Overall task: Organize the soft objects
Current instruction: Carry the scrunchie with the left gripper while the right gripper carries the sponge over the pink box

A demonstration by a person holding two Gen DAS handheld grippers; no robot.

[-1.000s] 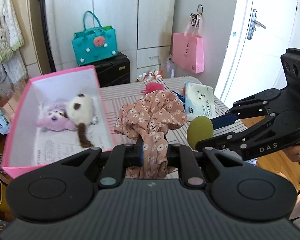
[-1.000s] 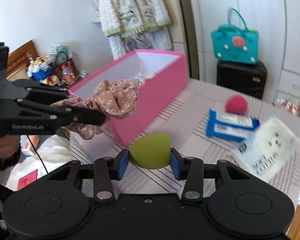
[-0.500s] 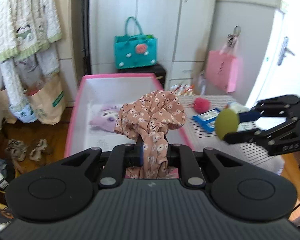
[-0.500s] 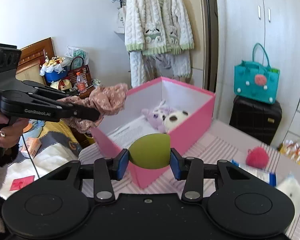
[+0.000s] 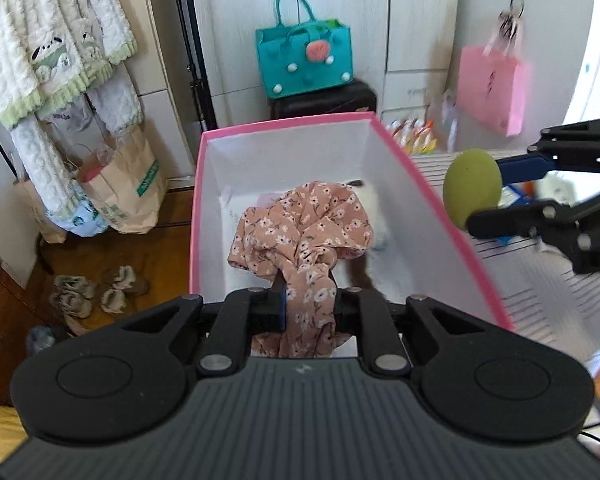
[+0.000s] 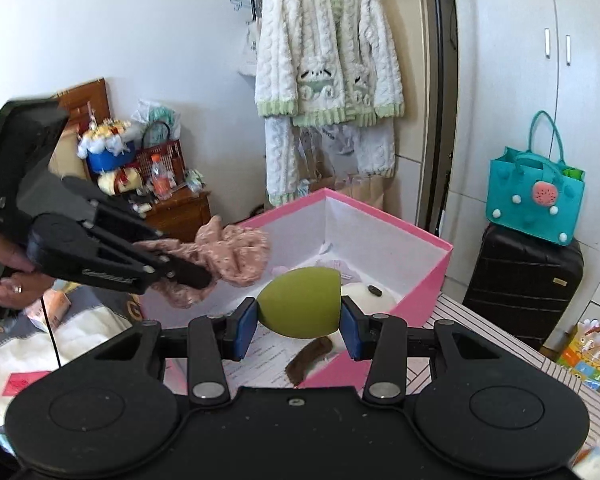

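I am holding a bunched peach-pink floral fabric scrunchie (image 5: 300, 236) pinched tight in the narrow-set fingers of the left gripper (image 5: 306, 304), hanging it above the open pink cardboard box with a white interior (image 5: 452, 216), while the right gripper (image 6: 299, 322) is squeezing an olive-green egg-shaped makeup sponge (image 6: 299, 308) between its blue pads just beside the box's near wall. I judge this to be the delivery step, with both soft things over or at the box where a white plush toy with a dark spot (image 6: 366, 294) is already lying. Next I am expecting to need both grippers well inside the rim before spreading the fingers, so that neither thing is dropping onto the striped tablecloth (image 5: 540, 292).
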